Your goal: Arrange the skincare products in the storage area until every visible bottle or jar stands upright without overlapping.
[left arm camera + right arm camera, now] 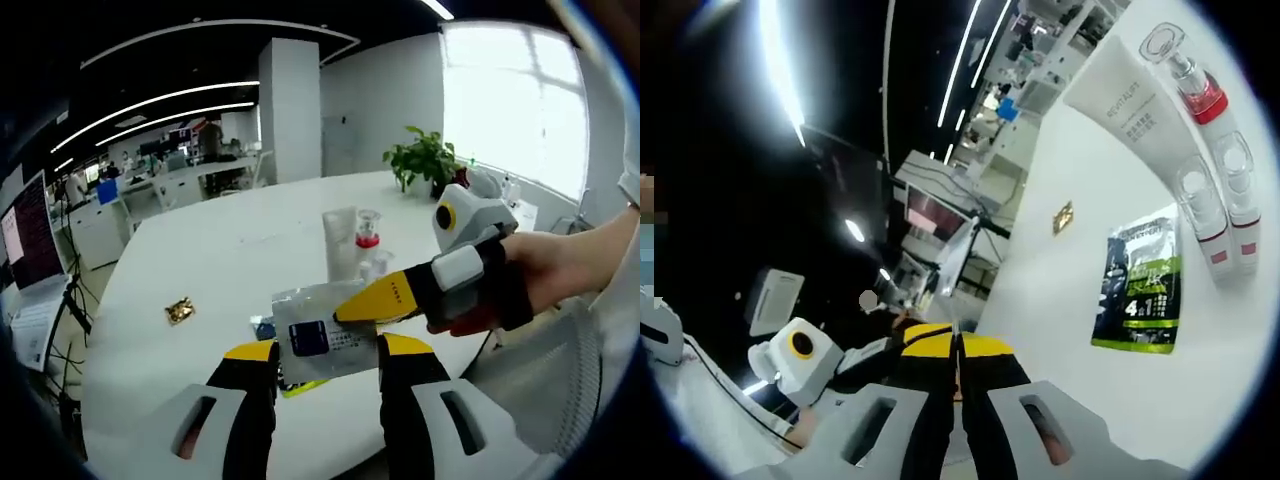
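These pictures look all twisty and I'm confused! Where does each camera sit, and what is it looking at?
Left gripper view: rides the left gripper, facing across the white table toward the tube; a hand holds the right gripper on a silver sachet.
Right gripper view: rides the right gripper, rolled sideways, jaws together, facing along the table.
Both show the tube, red-collared bottle and gold object.

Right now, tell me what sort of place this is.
Probably an open-plan office: a large white round-edged table, rows of desks with monitors under long strip ceiling lights, and a green potted plant beside a big bright window.
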Motion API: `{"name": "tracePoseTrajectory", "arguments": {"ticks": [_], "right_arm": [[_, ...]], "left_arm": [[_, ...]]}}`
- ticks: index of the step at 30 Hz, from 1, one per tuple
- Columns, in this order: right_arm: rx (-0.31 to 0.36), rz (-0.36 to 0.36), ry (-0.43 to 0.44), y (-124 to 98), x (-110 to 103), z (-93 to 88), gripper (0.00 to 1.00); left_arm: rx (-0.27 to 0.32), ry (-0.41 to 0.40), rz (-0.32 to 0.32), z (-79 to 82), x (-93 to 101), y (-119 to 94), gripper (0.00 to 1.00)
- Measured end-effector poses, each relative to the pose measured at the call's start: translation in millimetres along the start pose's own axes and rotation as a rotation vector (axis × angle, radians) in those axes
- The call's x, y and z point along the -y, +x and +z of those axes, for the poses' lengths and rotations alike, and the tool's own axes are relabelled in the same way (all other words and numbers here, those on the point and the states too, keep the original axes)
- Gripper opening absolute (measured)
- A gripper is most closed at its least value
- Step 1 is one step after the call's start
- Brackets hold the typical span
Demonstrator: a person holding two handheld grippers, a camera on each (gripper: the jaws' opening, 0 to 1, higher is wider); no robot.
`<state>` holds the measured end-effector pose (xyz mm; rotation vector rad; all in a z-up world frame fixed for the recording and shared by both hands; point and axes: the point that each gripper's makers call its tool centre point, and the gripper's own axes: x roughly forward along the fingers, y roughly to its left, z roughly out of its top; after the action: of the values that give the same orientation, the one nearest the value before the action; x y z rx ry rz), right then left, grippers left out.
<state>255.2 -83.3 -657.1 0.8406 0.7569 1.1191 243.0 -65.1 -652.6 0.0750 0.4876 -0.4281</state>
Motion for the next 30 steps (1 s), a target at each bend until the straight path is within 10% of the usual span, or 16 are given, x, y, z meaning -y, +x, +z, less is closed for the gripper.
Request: {"name": "tracePoseTrajectory", "arguments": {"ticks": [12,18,30], "right_arm": [[0.001,0.026,0.017,-6.6,-2.0,2.5,0.01],[0.001,0.069,0.04,-8.0,-10.3,1.8,0.01],[-0.015,0.135,0.065,-8.9,-23.1,0.1,0.01]], "left_arm": [[0.014,-0.217,-0.123,-6.5,-10.8,-11.3,0.4],[0.097,-0.463,-0.29,0.5,-13.1,-22.0,0.27],[0.088,-0.521,-0.344,-9.9,-10.5,-26.8,0.15]]}}
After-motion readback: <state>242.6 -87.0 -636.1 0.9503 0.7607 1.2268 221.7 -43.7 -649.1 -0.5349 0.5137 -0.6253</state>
